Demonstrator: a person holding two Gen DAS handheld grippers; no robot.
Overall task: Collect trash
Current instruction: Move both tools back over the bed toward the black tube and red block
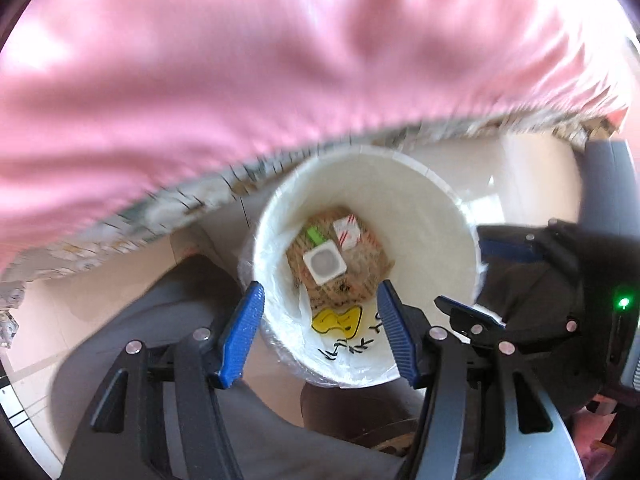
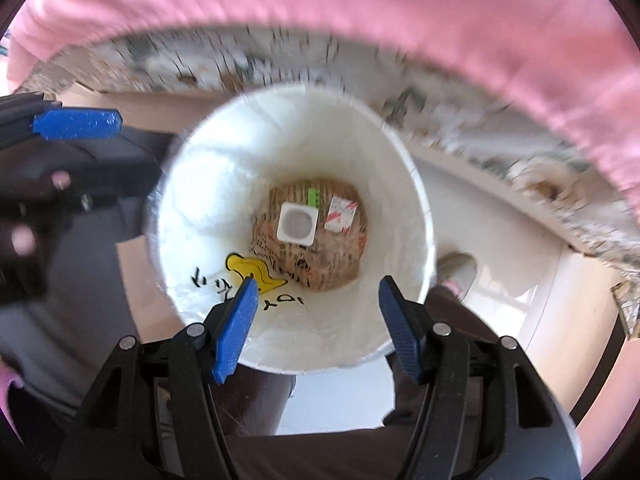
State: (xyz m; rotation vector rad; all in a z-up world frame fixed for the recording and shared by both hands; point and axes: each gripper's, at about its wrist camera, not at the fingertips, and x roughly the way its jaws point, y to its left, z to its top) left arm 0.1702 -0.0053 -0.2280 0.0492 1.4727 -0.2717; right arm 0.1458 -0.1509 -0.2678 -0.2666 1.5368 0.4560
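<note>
A white trash bin (image 1: 436, 216) lined with a clear plastic bag stands on the floor below both grippers; it also shows in the right wrist view (image 2: 208, 184). At its bottom lie a crumpled brown printed paper (image 1: 360, 276) (image 2: 332, 264), a white square cup (image 1: 324, 265) (image 2: 297, 224), a green strip and a red-striped white packet (image 1: 347, 232) (image 2: 340, 214). My left gripper (image 1: 320, 332) is open and empty above the bin's near rim. My right gripper (image 2: 316, 324) is open and empty above the bin; it also shows at the bin's right side in the left wrist view (image 1: 480, 280).
A bed with a pink cover (image 1: 240, 60) (image 2: 360, 8) and a patterned edge runs beside the bin. The floor is pale tile (image 1: 48, 320). The person's grey trouser legs (image 1: 132, 320) and a shoe (image 2: 460, 272) are near the bin. The left gripper's blue finger (image 2: 76, 124) is at the left.
</note>
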